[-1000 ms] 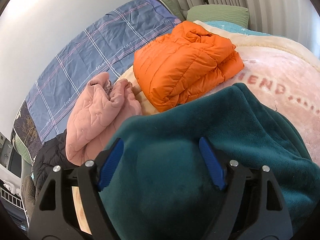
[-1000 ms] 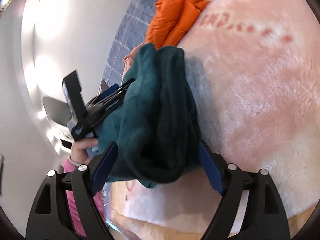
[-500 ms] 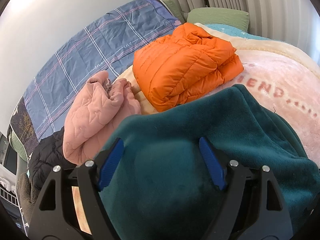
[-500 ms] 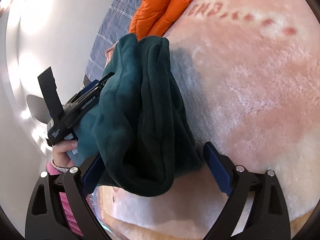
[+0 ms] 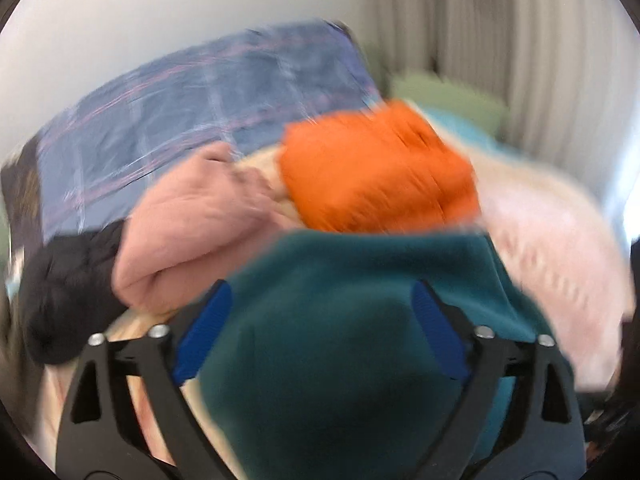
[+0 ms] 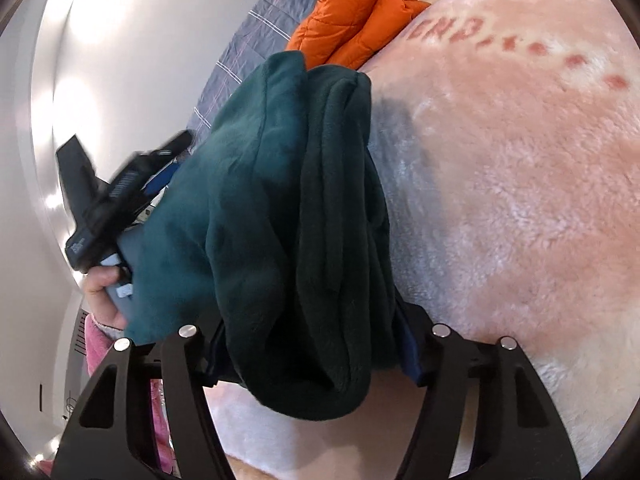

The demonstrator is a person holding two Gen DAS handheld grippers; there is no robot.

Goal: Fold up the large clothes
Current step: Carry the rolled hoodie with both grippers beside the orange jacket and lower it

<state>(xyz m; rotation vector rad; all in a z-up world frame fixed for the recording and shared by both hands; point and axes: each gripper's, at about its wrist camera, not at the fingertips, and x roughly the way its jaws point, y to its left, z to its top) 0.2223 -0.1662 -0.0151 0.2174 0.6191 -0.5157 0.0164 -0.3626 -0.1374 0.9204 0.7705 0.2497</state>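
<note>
A folded dark teal fleece garment (image 6: 296,208) is lifted off the pink plush blanket (image 6: 520,168). In the right wrist view it fills the space between my right gripper's (image 6: 310,354) wide-set jaws, whose pads it mostly hides. In the blurred left wrist view the same fleece (image 5: 340,340) lies between my left gripper's (image 5: 318,336) spread blue pads (image 5: 204,332). The left gripper, held by a hand, also shows at the fleece's left side in the right wrist view (image 6: 120,196).
A folded orange puffer jacket (image 5: 376,172) lies on the bed beyond the fleece, also in the right wrist view (image 6: 352,12). A pink quilted garment (image 5: 192,220) and a black jacket (image 5: 64,288) lie left of it. A blue plaid sheet (image 5: 192,96) lines the wall.
Both grippers have carried the teal fleece up and forward toward the orange jacket. The left wrist view is now blurred by motion. The fleece now sits deeper between the right jaws.
</note>
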